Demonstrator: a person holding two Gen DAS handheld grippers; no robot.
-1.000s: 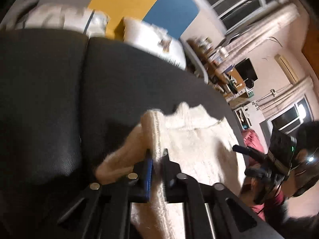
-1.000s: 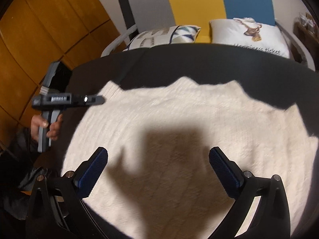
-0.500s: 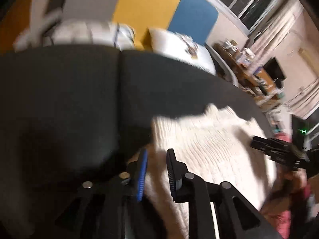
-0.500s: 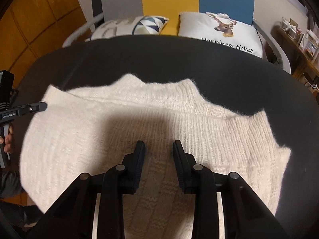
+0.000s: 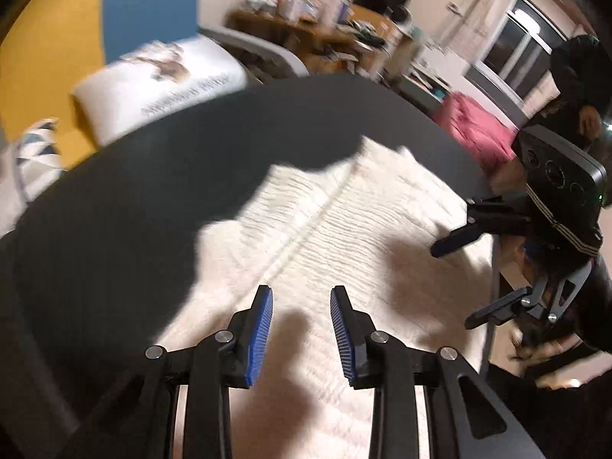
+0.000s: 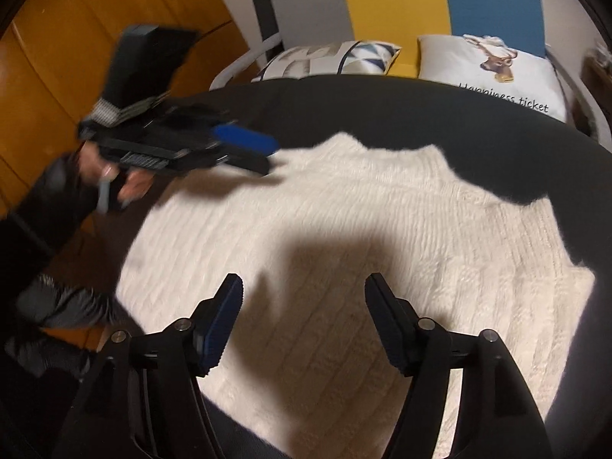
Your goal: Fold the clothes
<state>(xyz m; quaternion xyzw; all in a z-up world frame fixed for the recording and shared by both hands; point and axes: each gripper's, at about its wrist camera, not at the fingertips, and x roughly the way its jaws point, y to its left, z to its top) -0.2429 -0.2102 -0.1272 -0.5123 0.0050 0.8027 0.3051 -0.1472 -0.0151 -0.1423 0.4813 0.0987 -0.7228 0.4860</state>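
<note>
Since a second ago my left tongs (image 5: 301, 329) dropped the sleeve and swung over the sweater (image 6: 344, 237); both tongs, right (image 6: 304, 323) included, are opening, empty. Sleeves look tucked; body folds remain.

The sweater (image 6: 382, 237) lies spread flat on the bench (image 6: 497, 134), reaching its near edge. Behind the bench's far edge two pillows (image 6: 493, 72) sit side by side on a sofa (image 6: 397, 4). Both tools hang over the sweater, left tool (image 5: 300, 329) toward its left edge, right tool (image 6: 304, 321) above its near part.
</note>
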